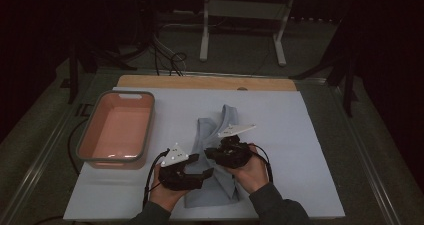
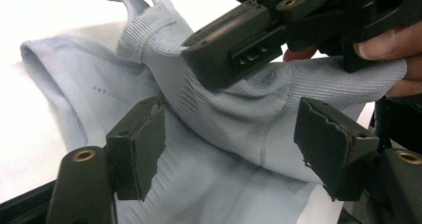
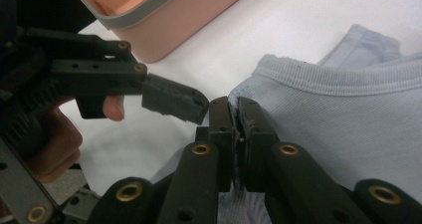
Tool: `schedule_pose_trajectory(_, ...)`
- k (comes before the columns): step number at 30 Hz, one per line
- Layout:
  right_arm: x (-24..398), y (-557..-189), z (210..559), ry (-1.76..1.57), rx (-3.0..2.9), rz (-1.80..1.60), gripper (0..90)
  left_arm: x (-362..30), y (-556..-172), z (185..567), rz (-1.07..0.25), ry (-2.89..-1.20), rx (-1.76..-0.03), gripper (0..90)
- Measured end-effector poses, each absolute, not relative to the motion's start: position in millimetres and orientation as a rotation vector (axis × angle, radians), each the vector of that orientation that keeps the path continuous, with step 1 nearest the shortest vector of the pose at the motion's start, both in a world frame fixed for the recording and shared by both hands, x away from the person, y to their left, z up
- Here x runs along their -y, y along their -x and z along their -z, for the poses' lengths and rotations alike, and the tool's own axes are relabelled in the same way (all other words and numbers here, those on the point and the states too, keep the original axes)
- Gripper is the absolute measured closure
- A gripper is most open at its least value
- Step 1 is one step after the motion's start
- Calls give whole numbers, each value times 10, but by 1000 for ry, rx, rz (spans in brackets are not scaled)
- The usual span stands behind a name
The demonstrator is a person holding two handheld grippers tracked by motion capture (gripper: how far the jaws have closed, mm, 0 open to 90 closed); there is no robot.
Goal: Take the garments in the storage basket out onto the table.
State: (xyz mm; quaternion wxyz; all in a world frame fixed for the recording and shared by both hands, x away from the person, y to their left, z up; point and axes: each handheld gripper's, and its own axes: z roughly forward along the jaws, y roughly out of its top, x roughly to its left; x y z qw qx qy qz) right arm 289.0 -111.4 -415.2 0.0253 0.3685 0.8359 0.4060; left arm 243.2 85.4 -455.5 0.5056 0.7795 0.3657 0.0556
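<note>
A pale blue ribbed garment (image 1: 207,130) lies crumpled on the white sheet (image 1: 300,150) in the middle of the table. My right gripper (image 1: 209,154) is shut on a fold near its ribbed hem and holds that fold off the sheet. In the right gripper view the jaws (image 3: 236,129) are pinched together on the cloth (image 3: 348,114). My left gripper (image 1: 201,166) sits just left of it, open. In the left gripper view its jaws (image 2: 234,149) stand wide apart, with the raised fold (image 2: 224,114) hanging in front of them and no pad pressing on it. The right gripper (image 2: 239,45) crosses above.
A pink bin with a grey rim (image 1: 148,125) stands at the sheet's left side, seen again in the right gripper view (image 3: 199,15). A wooden board edge (image 1: 200,82) runs along the back. Cables and a white frame stand on the floor beyond the table.
</note>
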Motion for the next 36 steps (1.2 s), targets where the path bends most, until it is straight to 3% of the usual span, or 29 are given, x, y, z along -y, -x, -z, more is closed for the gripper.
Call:
schedule_pose_trajectory(2,1108,-2914,4177,-1156,-2615,-1272,825,-864,-2441,4578,-116,-1881,-887,302)
schedule_pose_trajectory(8,1236,-2942,4160,-1211,-2541,-1423,538,-872,-2460,4611,-99,-1874,-899,301)
schedule_pose_trajectory(12,1358,-2897,4135,-1194,-2480,-1421,448,-879,-2464,4607,-95,-1869,-900,300)
schedule_pose_trajectory(20,1615,-2850,4299,-1276,-2429,-1518,438,-901,-2522,4543,-121,-1857,-915,301)
schedule_pose_trajectory(36,1533,-2649,4431,-1136,-2535,-1427,436,-752,-2824,4385,-128,-1844,-952,318)
